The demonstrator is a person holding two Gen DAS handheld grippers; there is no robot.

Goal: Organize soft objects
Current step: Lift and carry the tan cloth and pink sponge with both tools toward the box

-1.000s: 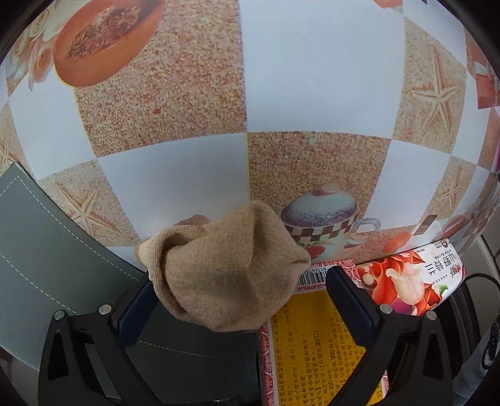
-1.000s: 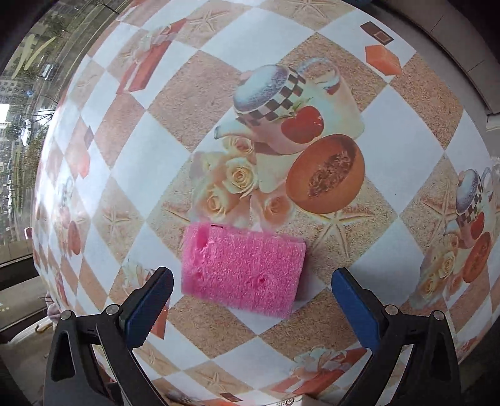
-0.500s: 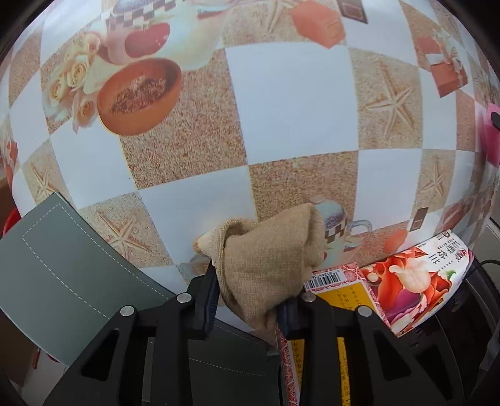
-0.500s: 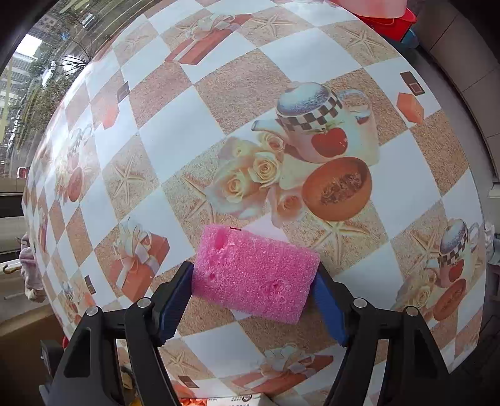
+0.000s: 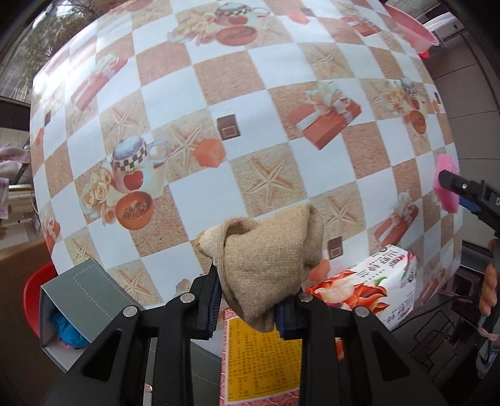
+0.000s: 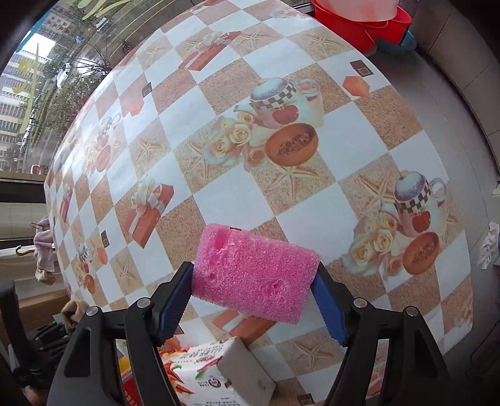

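My left gripper (image 5: 247,307) is shut on a tan knitted sock (image 5: 265,259) and holds it above the near table edge. My right gripper (image 6: 253,299) is shut on a pink sponge (image 6: 254,274) and holds it above the checkered tablecloth (image 6: 218,193). The sponge (image 5: 447,184) and the right gripper show at the right edge of the left wrist view. The sock (image 6: 73,310) shows at the lower left of the right wrist view.
An open grey-green box (image 5: 84,290) with blue and pink things inside stands at the near left. A flowered carton (image 5: 368,290) lies below the grippers; it also shows in the right wrist view (image 6: 203,378). Red and pink basins (image 6: 362,18) stand past the far edge.
Both grippers closed, the left on the sock and the right on the sponge. Both have lifted away from the table, which now looks farther off.
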